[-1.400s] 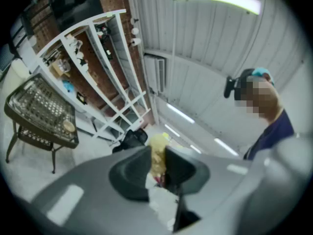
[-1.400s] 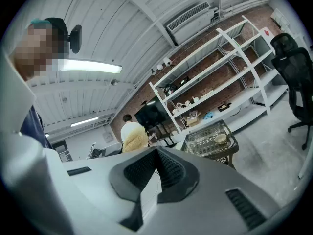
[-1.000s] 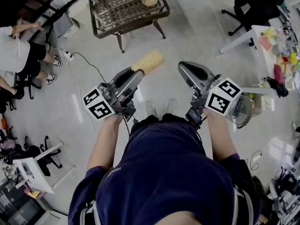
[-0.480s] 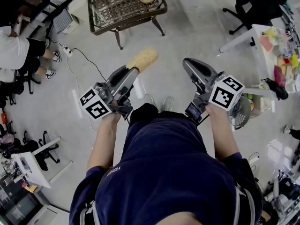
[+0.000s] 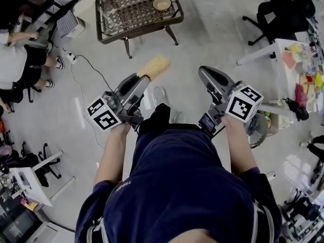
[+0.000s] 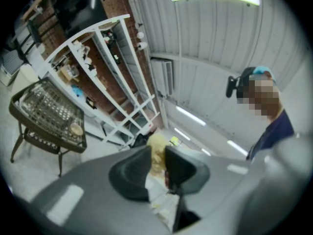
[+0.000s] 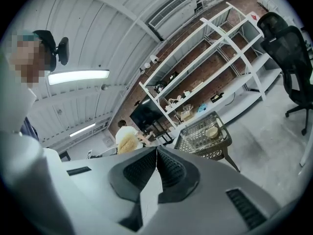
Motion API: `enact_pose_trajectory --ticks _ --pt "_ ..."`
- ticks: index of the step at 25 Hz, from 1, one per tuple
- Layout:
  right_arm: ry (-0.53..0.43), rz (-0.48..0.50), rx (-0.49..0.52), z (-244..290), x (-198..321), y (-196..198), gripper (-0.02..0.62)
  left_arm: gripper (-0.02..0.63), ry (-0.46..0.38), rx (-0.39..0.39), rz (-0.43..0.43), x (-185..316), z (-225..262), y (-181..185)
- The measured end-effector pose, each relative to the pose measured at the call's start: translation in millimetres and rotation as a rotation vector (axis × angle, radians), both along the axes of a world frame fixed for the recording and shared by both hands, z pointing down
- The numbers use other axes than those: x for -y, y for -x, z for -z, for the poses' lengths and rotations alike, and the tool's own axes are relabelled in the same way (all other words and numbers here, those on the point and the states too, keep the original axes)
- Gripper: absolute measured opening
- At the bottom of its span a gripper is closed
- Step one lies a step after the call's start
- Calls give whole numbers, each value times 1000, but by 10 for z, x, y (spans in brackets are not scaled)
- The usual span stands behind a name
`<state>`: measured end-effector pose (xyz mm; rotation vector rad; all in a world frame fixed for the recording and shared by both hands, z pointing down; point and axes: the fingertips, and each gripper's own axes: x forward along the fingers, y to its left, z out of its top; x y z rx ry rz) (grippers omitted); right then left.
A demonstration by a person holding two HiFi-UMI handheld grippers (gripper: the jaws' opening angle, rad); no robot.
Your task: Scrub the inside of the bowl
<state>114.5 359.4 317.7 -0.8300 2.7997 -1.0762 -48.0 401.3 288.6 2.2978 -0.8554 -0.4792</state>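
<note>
The bowl (image 5: 162,3) is small and tan. It sits on the woven top of a dark-framed bench (image 5: 139,30), near the bench's far right corner in the head view, well apart from both tools. Its inside looks pale and bare, though at this distance it is too small to say for certain. Nothing else shows on the bench top.

The left tool (image 5: 145,77) is clamped on a yellow sponge (image 5: 157,66). The sponge sticks out past the jaw tips and points across the floor (image 5: 202,39) toward the bench. In the left gripper view, the sponge is pinched between the two dark pads (image 6: 132,173), and the bowl can be seen on the bench at lower left.

The right tool (image 5: 205,73) is held level beside the left one. Its jaws are pressed together with nothing between them, as the right gripper view shows plainly; there the bench and bowl lie ahead, just right of the jaw line.

A white shelf rack (image 6: 112,58) stands behind the bench, and a black office chair (image 5: 278,9) is off to the right.
</note>
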Motion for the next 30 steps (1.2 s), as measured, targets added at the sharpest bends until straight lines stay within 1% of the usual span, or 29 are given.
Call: enact_pose_trajectory --ticks 6,15,19,24,30 --pt "13 -17 -7 -44 495 283 8 86 -2 8 -28 532 -47 238" --pt "20 -46 -32 -49 1363 942 8 86 1 43 -103 1385 -153 714" --pt "21 -61 -48 -42 1677 1160 8 86 4 64 -127 1718 -211 913" --pt "29 -77 -63 -75 1974 1308 8 86 11 72 -142 2051 -281 1078" --pt "49 -93 -77 -133 2268 1347 8 86 28 82 -148 2334 -364 1167"
